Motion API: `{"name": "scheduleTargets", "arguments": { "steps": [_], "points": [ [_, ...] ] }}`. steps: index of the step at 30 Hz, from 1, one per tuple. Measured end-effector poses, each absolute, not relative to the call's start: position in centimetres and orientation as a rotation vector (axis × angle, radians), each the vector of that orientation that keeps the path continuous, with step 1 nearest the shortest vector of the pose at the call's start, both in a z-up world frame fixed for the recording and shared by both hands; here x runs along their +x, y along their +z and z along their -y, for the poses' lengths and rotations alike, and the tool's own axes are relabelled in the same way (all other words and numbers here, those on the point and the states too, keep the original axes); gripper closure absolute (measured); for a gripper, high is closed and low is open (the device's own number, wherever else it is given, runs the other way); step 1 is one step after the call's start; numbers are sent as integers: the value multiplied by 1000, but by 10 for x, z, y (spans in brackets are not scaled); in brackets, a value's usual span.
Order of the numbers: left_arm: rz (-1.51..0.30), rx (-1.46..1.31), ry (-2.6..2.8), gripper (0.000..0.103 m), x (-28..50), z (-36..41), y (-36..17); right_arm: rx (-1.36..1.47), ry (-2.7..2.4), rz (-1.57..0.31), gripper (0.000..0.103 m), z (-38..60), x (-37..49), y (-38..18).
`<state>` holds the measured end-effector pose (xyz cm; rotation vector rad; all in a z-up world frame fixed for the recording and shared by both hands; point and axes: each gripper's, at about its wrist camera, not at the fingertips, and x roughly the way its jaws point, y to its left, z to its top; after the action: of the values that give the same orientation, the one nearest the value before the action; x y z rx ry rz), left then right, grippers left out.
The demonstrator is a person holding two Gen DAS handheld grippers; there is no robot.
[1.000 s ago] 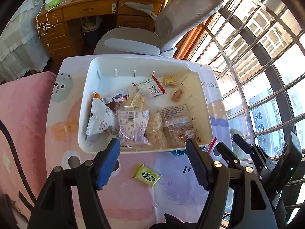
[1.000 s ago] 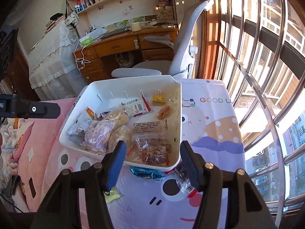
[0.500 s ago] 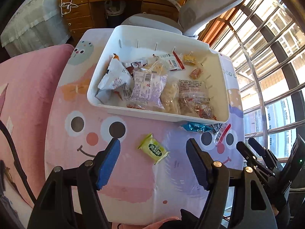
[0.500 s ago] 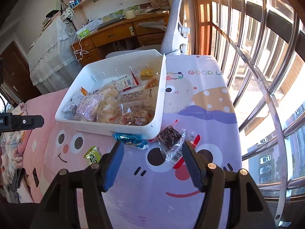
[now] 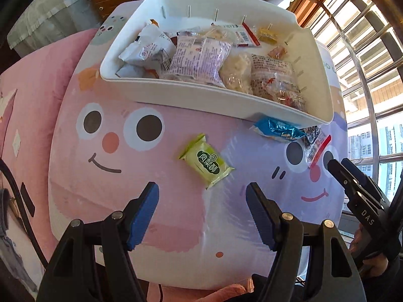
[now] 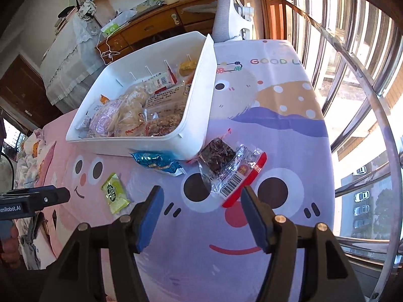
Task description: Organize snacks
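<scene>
Left gripper (image 5: 202,196) apart above green snack (image 5: 206,161). Right gripper (image 6: 200,200) apart, empty, near clear wrapper (image 6: 233,170) beside full bin (image 6: 201,95).

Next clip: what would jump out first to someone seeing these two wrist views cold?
The white bin, heaped with snack packets, sits at the far side of the cartoon-face tablecloth. Three snacks lie loose in front of it: a green packet ahead of the left gripper, a blue foil packet against the bin wall, and a clear packet with a dark square ahead of the right gripper. Both grippers' jaws are open and empty.
</scene>
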<state>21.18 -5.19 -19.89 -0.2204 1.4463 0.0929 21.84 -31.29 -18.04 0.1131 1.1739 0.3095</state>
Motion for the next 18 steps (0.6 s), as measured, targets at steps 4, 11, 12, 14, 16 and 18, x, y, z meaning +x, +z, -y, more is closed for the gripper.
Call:
{"name": "scheduleTargets", "arguments": {
  "steps": [4, 11, 12, 14, 16, 18],
  "points": [
    [-1474, -207, 116, 33, 215, 57, -219, 78, 323, -1146, 39, 312, 223, -192],
    [-1492, -217, 170, 33, 220, 64, -256, -50, 388, -1068, 39, 307, 230, -210],
    [-1494, -222, 169, 33, 221, 64, -260, -68, 398, -1059, 39, 306, 231, -212],
    [-1505, -228, 166, 33, 222, 65, -268, -103, 415, -1035, 39, 304, 233, -217],
    [-1519, -242, 169, 33, 223, 67, -277, -132, 421, -1021, 39, 303, 235, -223],
    [-1523, -260, 178, 33, 225, 68, -283, -153, 420, -1015, 39, 301, 237, -228]
  ]
}}
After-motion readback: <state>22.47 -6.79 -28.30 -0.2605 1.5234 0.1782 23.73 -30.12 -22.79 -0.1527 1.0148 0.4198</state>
